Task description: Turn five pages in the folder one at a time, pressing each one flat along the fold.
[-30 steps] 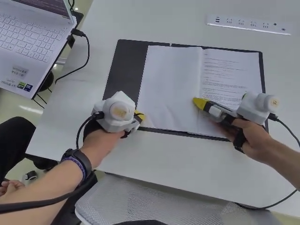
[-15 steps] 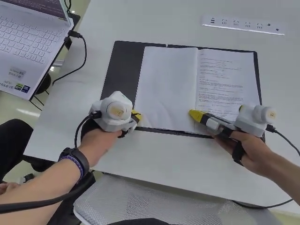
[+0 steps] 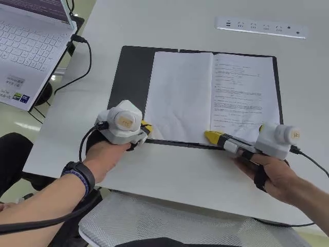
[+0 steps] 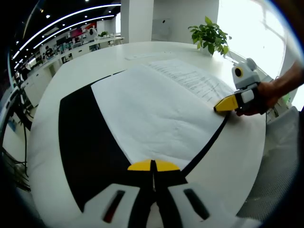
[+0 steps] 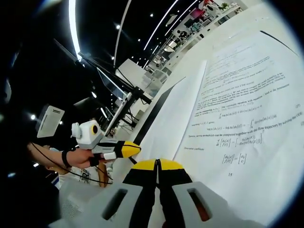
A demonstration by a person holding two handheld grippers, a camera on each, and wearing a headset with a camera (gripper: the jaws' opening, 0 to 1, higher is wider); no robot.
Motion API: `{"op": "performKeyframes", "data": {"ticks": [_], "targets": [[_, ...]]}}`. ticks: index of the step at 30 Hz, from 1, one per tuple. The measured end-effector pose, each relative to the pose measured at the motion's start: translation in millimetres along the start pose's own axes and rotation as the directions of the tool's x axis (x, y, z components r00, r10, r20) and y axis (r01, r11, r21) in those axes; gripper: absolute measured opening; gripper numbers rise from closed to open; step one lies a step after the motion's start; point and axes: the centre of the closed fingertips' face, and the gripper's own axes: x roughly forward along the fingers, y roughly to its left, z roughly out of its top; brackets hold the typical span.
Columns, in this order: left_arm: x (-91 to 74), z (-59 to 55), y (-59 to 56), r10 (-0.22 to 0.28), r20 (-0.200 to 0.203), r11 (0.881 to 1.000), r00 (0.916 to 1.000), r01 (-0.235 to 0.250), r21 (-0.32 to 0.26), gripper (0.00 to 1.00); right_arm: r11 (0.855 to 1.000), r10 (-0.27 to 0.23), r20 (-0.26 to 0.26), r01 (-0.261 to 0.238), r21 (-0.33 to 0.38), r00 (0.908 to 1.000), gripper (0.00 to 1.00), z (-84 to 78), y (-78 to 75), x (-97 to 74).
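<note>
Upper left of the head view: laptop and its cable, well apart from the work and out of the way.

Left of centre, low: my left gripper. Jaws are together, with nothing that I can make out between them. The tips are down at the bottom left corner of the blank turned page, where the white paper meets the black folder cover. I judge it is parked there as a weight, so the leaf does not spring back.

Centre: the folder lies open and flat on the white table. The fold runs from the top to the bottom of the frame between the two leaves.

Right of centre, low: my right gripper. Its jaws are also closed and empty, held low and nearly flat, pointing left, with the yellow tips at the bottom end of the fold. Closed tips make a blunt edge for rubbing, so I read this as the pressing step at the foot of the crease, not a pick-up.

Right: the printed page lies on its stack. It looks like the next leaf to turn. How many leaves have been turned I cannot tell.

Upper right: power strip, clear of everything.
</note>
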Motion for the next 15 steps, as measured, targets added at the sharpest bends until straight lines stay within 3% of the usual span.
{"op": "performKeyframes", "data": {"ticks": [15], "targets": [[0.9, -0.9, 1.9, 0.004, -0.006, 1.000, 1.0000, -0.004, 0.008, 0.00, 1.000, -0.010, -0.004, 0.010, 0.006, 0.9999, 0.00, -4.8, 0.3, -2.5]]}}
